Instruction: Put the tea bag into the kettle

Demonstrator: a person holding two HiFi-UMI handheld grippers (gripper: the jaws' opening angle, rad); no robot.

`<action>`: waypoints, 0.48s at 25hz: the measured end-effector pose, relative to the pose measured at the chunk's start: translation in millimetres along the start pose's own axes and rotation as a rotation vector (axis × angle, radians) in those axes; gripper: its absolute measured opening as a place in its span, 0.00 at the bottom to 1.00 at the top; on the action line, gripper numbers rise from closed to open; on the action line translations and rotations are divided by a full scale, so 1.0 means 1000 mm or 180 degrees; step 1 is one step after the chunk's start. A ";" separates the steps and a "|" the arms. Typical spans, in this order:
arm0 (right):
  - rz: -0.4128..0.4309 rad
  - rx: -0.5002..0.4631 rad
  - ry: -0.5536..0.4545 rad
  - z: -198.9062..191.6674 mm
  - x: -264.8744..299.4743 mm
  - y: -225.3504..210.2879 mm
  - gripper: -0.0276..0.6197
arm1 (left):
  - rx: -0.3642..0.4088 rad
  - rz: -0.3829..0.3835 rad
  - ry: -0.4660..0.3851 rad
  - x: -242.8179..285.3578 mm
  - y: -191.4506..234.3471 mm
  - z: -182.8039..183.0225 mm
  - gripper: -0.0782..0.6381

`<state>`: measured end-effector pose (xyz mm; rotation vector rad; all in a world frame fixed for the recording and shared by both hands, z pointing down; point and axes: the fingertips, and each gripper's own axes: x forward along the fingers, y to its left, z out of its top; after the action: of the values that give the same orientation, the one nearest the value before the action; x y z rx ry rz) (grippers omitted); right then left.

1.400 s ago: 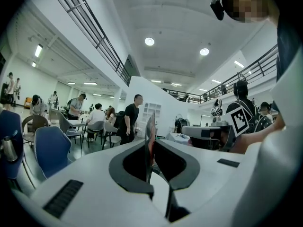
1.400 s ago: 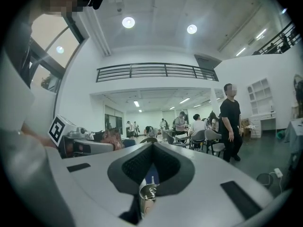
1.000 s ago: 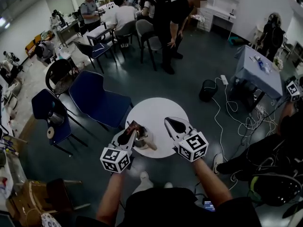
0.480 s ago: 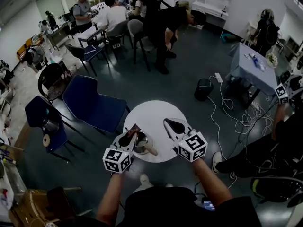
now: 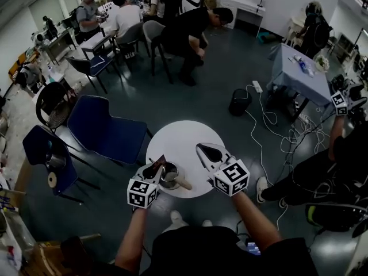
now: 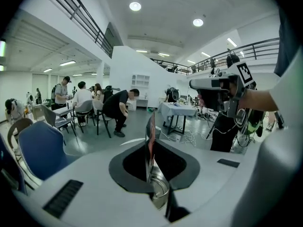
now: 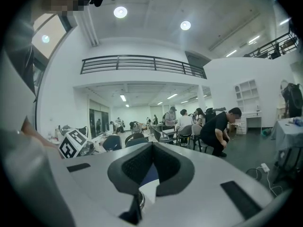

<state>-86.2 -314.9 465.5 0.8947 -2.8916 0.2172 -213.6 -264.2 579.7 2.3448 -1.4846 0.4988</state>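
Red-brown and flat, the tea bag (image 6: 150, 126) is standing on edge in your left gripper (image 5: 153, 171), whose jaws are pinching it by its lower part. It is showing as a thin, stiff, slightly glossy sachet, a narrow rectangle poking up past the jaw tips. Your right gripper (image 5: 204, 151) is hovering beside it with its jaws pressed together on nothing, clear of the work.

Just under the left jaws the kettle (image 5: 171, 174) is sitting with its mouth showing. It is a small round vessel of bright, smooth metal, with a pale, wooden-looking handle (image 5: 184, 183) sticking out on the side nearest you.

As I am judging it, the sachet is hanging over the rim more than over the middle of the mouth. Letting go here may leave it catching the edge and sliding off onto the round white table (image 5: 187, 132). A flat packet may also end up bridging the mouth instead of dropping in. A nudge from the jaws could be enough to tip so light a kettle.

Beyond the matte tabletop a blue moulded chair (image 5: 103, 125) is standing on the dark floor, and further off people are sitting at desks.
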 end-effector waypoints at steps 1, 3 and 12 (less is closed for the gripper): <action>-0.0025 0.0007 0.0008 -0.001 0.001 -0.002 0.07 | 0.0075 0.0002 0.0072 0.004 0.002 -0.003 0.17; -0.0083 0.0023 0.0024 -0.005 0.003 -0.008 0.07 | 0.0259 0.0003 0.0212 0.013 0.006 -0.010 0.17; -0.0296 0.0086 0.0073 -0.018 0.013 -0.032 0.07 | 0.0519 -0.0184 0.0619 0.048 0.022 -0.038 0.17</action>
<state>-77.7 -345.4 488.8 1.0212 -2.8242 0.2571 -219.1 -294.8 637.4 2.3733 -1.3290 0.8352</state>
